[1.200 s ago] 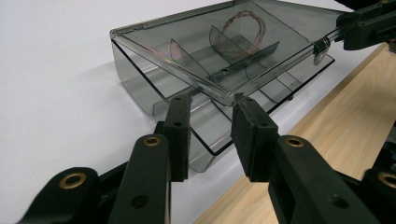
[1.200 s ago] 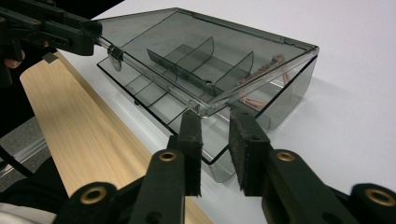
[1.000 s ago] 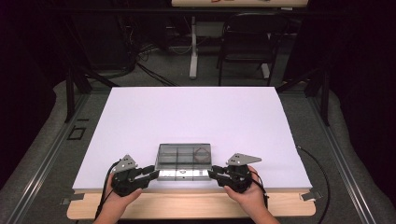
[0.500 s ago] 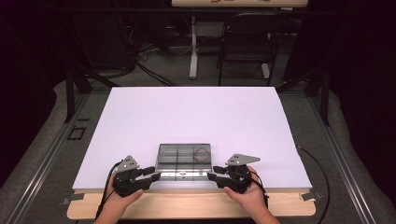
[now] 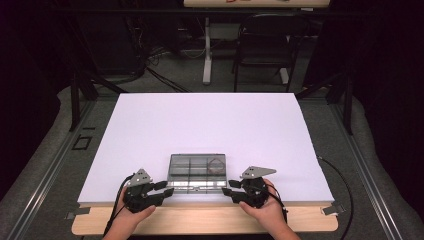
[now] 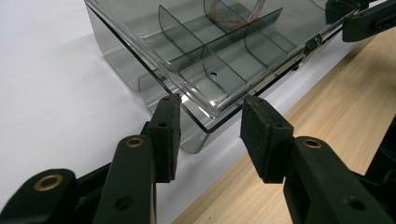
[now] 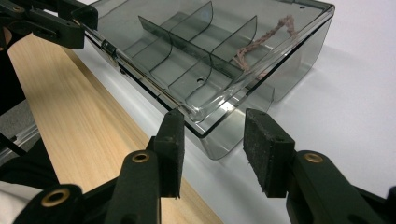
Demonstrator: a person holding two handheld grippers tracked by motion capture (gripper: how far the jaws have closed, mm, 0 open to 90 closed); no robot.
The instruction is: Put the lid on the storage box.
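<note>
I hold my left gripper (image 5: 167,187) at the near left corner of the box (image 5: 197,172) and my right gripper (image 5: 226,192) at its near right corner. The box (smoky clear plastic, with dividers inside) sits on the white table (image 5: 210,125) close to the near edge, between my hands. Both pairs of jaws have just been opening and now stand parted; each straddles a corner of the box with its pads clear of the plastic, gripping nothing. A pinkish cord (image 7: 261,39) lies in the box's far right compartment.
</note>
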